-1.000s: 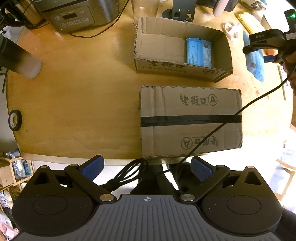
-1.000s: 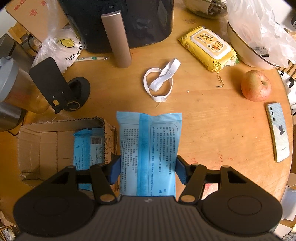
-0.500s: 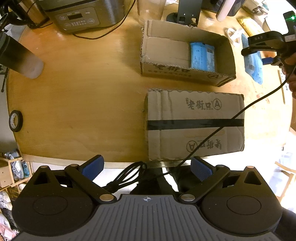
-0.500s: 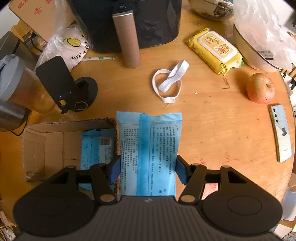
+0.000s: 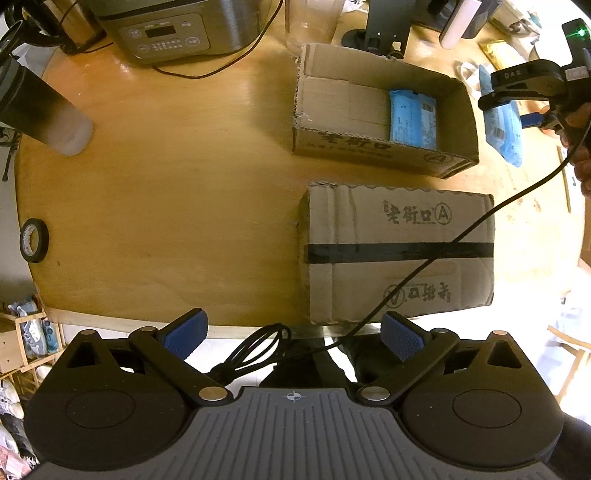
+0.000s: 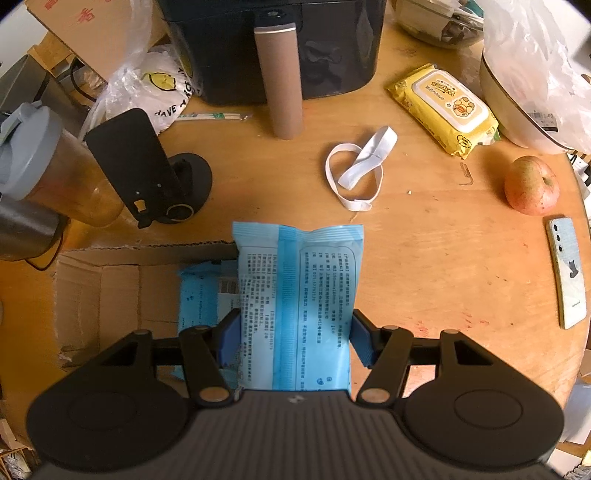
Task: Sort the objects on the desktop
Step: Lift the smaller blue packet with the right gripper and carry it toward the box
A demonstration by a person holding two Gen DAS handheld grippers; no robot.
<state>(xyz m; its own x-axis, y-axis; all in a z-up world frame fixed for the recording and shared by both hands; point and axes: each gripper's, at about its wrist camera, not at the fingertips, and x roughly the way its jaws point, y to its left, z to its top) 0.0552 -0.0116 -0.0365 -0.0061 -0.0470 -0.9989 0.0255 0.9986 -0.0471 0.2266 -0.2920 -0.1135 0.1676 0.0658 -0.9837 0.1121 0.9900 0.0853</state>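
The round wooden table [image 5: 166, 192] carries a taped brown cardboard box [image 5: 399, 254] marked with a circled "A", lower centre. The open brown cardboard box [image 5: 384, 110], upper centre, holds a blue packet [image 5: 413, 119]. The right gripper [image 6: 293, 332] clamps a light-blue printed wipes packet [image 6: 295, 295] between its jaws, beside the open box. The left gripper [image 5: 291, 334] is spread wide, empty.

A silver rice cooker with a control panel [image 5: 166, 33] stood at the far edge of the round wooden desk [image 5: 166, 177]. A roll of black tape [image 5: 34, 240] lay near the desk's left rim. In the right wrist view, a red apple [image 6: 532, 184] sat just beside a pale blue phone [image 6: 567, 273]. A yellow pack of wet wipes [image 6: 447, 107] lay near a white elastic band [image 6: 360, 170]. A brown cardboard tube [image 6: 280, 79] stood upright before a black appliance [image 6: 273, 44].
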